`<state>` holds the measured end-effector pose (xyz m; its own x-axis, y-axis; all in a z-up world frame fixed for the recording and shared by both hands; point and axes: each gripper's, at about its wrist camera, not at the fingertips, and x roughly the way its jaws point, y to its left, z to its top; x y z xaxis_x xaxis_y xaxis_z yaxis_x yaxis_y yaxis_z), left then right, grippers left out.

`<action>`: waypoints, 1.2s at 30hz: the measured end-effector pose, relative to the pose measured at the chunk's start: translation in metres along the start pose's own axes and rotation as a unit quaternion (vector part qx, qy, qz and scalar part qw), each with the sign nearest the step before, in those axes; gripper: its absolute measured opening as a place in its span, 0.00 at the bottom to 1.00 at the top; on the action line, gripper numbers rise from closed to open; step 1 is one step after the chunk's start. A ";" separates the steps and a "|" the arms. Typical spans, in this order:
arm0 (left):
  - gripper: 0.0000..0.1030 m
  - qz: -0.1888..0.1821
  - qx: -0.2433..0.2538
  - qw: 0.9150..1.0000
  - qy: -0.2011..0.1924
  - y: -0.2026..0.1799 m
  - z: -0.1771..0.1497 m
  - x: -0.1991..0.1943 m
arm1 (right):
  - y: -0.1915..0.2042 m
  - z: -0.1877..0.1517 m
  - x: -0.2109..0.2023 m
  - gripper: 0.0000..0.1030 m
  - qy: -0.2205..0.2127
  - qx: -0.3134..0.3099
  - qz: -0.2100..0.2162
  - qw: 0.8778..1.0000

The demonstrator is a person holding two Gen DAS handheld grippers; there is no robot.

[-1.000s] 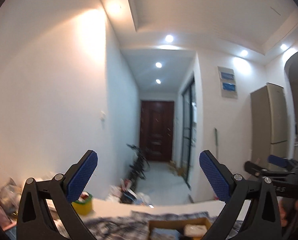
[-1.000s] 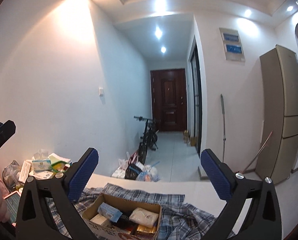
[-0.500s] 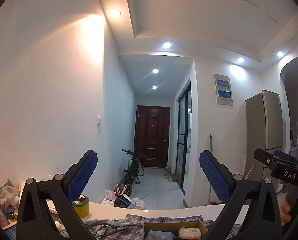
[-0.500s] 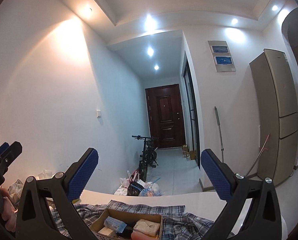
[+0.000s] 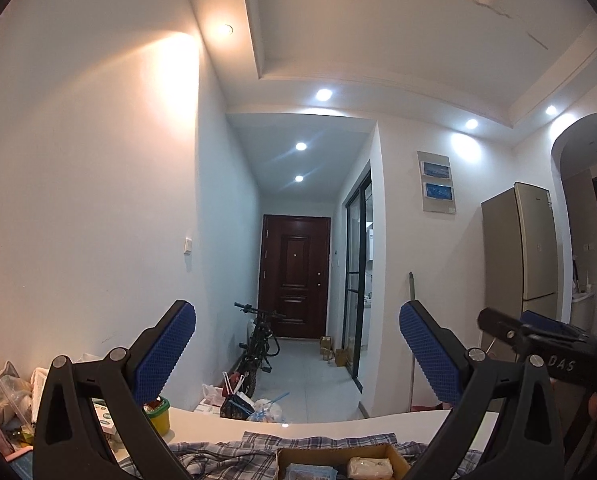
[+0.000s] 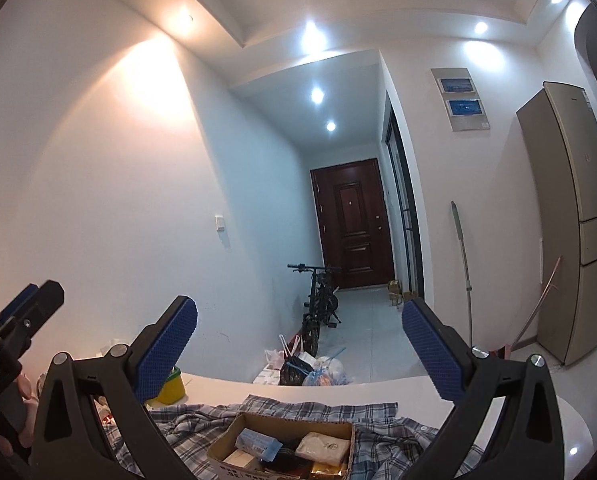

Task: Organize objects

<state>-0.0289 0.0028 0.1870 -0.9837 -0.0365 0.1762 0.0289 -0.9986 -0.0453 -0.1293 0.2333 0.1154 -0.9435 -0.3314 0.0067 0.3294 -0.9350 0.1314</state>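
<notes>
Tilted further upward than a second ago, both views now, with more ceiling and less table. Below and ahead of both grippers: white table (image 6: pixel 378 390), draped with a plaid cloth (image 6: pixel 378 432), and on the cloth an open cardboard box (image 6: pixel 282 446) holding a blue packet (image 6: pixel 258 442), a white packet (image 6: pixel 324 446) and smaller items too cramped to name. Box long axis running roughly left to right across the right view, slightly skewed, near corner toward the lower left. Sits low and a little left of centre under the right gripper (image 6: pixel 298 340), and at the very bottom edge, right of centre, under the left gripper (image 5: pixel 296 344); so between the two, likely nearer the right one, though the fisheye makes that a judgement. Left gripper spread wide, nothing between its pads; right gripper equally wide and empty. Far left on the table, a yellow tub with green lid (image 6: pixel 172 384) beside loose clutter (image 5: pixel 6 396), well apart from the box. Next move probably calls for pitching down toward the box before any reach.
</notes>
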 end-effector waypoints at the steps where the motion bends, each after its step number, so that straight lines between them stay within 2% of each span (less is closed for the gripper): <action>1: 1.00 0.003 0.007 1.000 0.002 -0.001 0.001 -0.001 | 0.001 0.000 0.001 0.99 0.006 -0.003 0.000 1.000; 9: 1.00 0.009 0.017 1.000 0.009 0.007 0.004 -0.018 | 0.000 -0.004 -0.018 0.99 0.014 -0.033 -0.019 0.999; 16: 1.00 0.003 0.024 0.999 0.041 0.010 -0.018 -0.045 | 0.010 -0.024 -0.040 0.99 0.036 -0.046 0.000 0.998; 22: 1.00 -0.024 -0.011 0.997 0.076 0.021 -0.039 -0.070 | 0.027 -0.039 -0.077 0.99 0.025 -0.075 0.008 0.997; 26: 1.00 -0.038 -0.017 0.996 0.074 0.023 -0.054 -0.085 | 0.028 -0.048 -0.092 0.99 0.015 -0.065 -0.007 0.998; 30: 1.00 -0.109 -0.030 0.992 0.051 0.024 -0.073 -0.097 | 0.036 -0.070 -0.095 0.99 0.020 -0.078 -0.024 0.996; 33: 1.00 -0.098 -0.022 0.993 0.065 0.022 -0.091 -0.095 | 0.042 -0.089 -0.100 0.99 -0.008 -0.099 -0.056 0.993; 36: 1.00 -0.083 -0.014 0.993 0.085 0.025 -0.111 -0.087 | 0.042 -0.107 -0.096 0.99 -0.010 -0.100 -0.079 0.992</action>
<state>0.0374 -0.0143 0.0611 -0.9904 0.1372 0.0144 -0.1378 -0.9888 -0.0579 -0.0212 0.2119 0.0143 -0.9838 -0.1778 0.0213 0.1761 -0.9822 -0.0660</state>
